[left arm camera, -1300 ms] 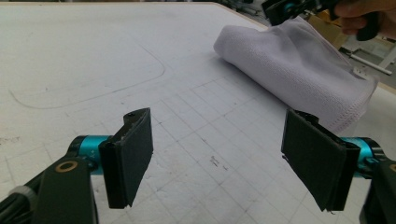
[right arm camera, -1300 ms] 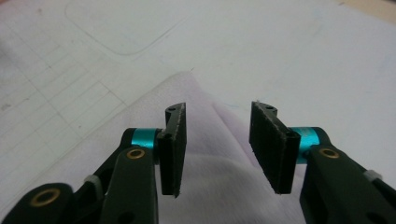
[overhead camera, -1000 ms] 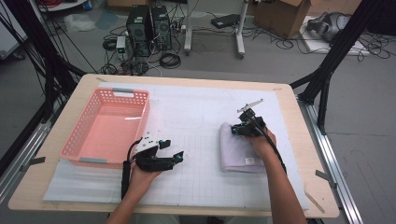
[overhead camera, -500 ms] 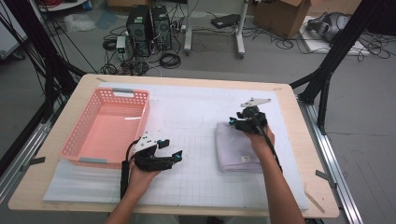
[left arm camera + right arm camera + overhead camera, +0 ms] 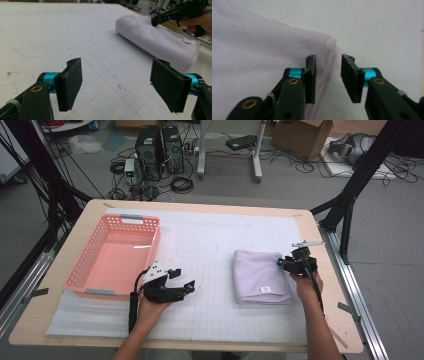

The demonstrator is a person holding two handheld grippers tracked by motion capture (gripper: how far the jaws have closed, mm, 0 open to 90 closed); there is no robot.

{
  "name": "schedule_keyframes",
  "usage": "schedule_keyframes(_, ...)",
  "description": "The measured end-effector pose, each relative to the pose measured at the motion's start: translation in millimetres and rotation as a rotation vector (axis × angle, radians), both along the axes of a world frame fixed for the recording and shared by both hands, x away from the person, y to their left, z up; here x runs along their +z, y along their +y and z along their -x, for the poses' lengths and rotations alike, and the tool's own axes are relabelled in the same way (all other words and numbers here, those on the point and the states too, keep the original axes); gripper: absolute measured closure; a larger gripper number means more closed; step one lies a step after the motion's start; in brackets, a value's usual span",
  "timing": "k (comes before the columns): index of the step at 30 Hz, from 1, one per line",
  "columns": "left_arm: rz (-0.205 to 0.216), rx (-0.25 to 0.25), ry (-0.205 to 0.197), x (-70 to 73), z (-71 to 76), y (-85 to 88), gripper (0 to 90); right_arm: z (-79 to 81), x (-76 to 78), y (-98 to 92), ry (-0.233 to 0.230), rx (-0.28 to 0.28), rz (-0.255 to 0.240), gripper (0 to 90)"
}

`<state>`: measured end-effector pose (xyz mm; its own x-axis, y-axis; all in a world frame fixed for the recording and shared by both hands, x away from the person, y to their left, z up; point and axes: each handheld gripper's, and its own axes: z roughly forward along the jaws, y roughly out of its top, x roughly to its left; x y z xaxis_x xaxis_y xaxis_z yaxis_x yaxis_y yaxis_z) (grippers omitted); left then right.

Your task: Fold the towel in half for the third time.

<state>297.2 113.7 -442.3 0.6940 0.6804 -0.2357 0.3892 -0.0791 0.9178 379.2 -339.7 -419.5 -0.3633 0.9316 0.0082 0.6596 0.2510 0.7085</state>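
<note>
A folded pale lilac towel (image 5: 262, 277) lies on the white mat at the right. My right gripper (image 5: 282, 263) sits at the towel's far right corner, low over it. In the right gripper view its jaws (image 5: 328, 60) stand a little apart with the towel's (image 5: 262, 50) stitched edge between them. No pad presses on the cloth; the jaws have just been closing. My left gripper (image 5: 187, 285) rests on the mat left of the towel. Its jaws (image 5: 116, 67) are wide open and empty, facing the towel (image 5: 155, 37) and the right gripper (image 5: 154, 21).
A pink plastic basket (image 5: 156, 240) stands empty at the table's left, just beyond my left hand. The white gridded mat (image 5: 210, 235) covers most of the tabletop. The table's right edge (image 5: 332, 270) runs close to my right hand.
My right gripper has moved right, from over the towel's far middle to its far right corner, and its jaws now stand apart. The left gripper has stayed put.
</note>
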Motion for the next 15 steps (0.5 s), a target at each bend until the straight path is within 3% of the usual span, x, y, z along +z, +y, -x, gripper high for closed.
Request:
schedule_keyframes(3, 0.002, 0.002, 0.002, -0.2, 0.1, -0.3, 26.1, 13.4, 10.9, 0.3, -0.059, 0.024, -0.053, 63.0)
schedule_keyframes(6, 0.004, 0.004, 0.002, -0.2, -0.3, 0.0, 26.1, 27.2, 11.3, 3.1, -0.043, 0.064, -0.075, 56.3)
schedule_keyframes(10, 0.003, 0.006, 0.004, -0.5, -0.6, 0.0, 26.1, 51.3, -0.6, 6.2, 0.006, 0.088, -0.077, 57.1)
schedule_keyframes(11, 0.004, 0.004, 0.008, -1.0, -1.0, -0.3, 26.1, 54.4, -5.7, 5.4, 0.027, 0.083, -0.083, 60.4)
schedule_keyframes(12, 0.000, 0.001, 0.008, -1.1, -1.1, -0.5, 26.1, 56.8, -10.0, 3.6, 0.025, 0.101, -0.103, 77.8)
schedule_keyframes(13, 0.004, 0.001, 0.009, -1.0, -0.6, -1.2, 26.1, 59.9, -11.2, 2.6, 0.015, 0.144, -0.113, 83.1)
schedule_keyframes(15, 0.000, 0.000, 0.009, -0.7, 0.2, -1.1, 26.1, 65.7, -7.7, 1.2, -0.036, 0.143, -0.050, 84.0)
